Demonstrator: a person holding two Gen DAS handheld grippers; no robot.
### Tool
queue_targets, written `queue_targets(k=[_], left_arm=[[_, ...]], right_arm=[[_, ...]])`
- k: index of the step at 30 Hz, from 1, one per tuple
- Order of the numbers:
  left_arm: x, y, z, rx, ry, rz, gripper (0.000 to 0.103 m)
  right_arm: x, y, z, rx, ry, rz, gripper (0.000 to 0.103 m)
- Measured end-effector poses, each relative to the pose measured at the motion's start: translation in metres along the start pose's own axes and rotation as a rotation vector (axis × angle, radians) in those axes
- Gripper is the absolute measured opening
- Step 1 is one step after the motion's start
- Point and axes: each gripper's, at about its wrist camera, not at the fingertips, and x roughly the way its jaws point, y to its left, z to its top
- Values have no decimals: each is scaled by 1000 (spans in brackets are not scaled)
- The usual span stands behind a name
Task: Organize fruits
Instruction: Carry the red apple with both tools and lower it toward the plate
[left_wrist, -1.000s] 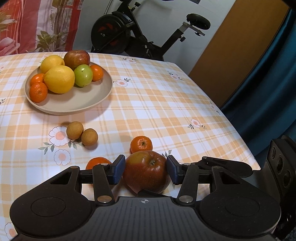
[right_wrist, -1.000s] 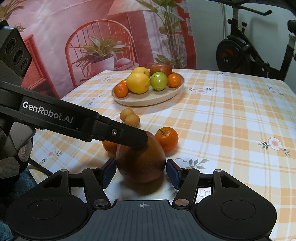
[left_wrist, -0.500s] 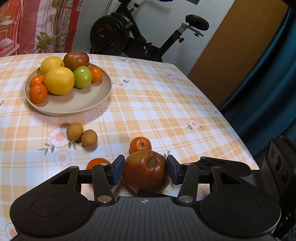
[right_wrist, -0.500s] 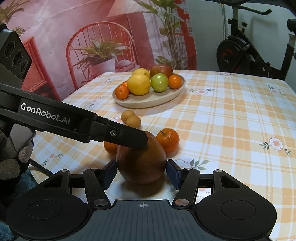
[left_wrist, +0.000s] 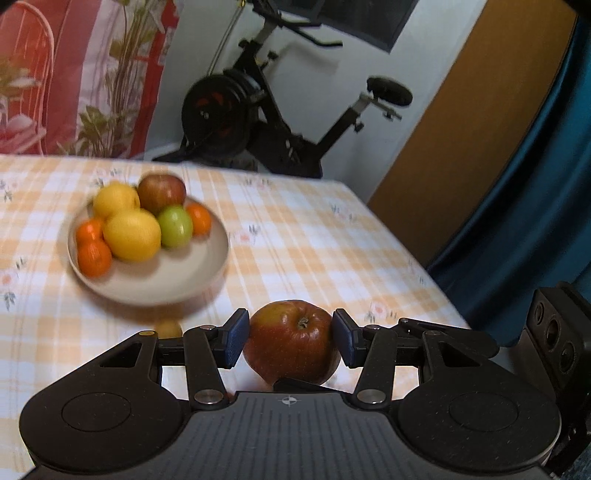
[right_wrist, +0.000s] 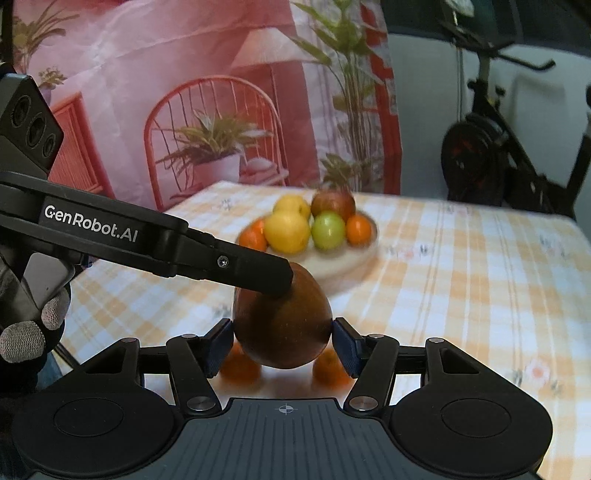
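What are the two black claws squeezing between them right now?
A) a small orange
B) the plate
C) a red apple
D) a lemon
C: both grippers, left and right, press their pads on the same red apple.

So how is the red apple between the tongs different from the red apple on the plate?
The held apple is clamped by both the left tongs and the right tongs, off the table; the plate apple rests among other fruit on the plate. The held one looks sharp, the plate one blurred. Both are reddish.
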Motion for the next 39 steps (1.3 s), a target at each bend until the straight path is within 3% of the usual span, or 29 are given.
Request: queue_targets(k=[8, 16, 39], left_arm=[[1, 13, 33, -22, -58, 25, 52], [25, 46, 53, -98, -28, 40, 52], [80, 84, 66, -145, 87, 95, 52]], right_arm=[[19, -6, 46, -49, -23, 22, 55], [62, -15, 71, -82, 37, 45, 55], [138, -58, 74, -5, 173, 90, 55]])
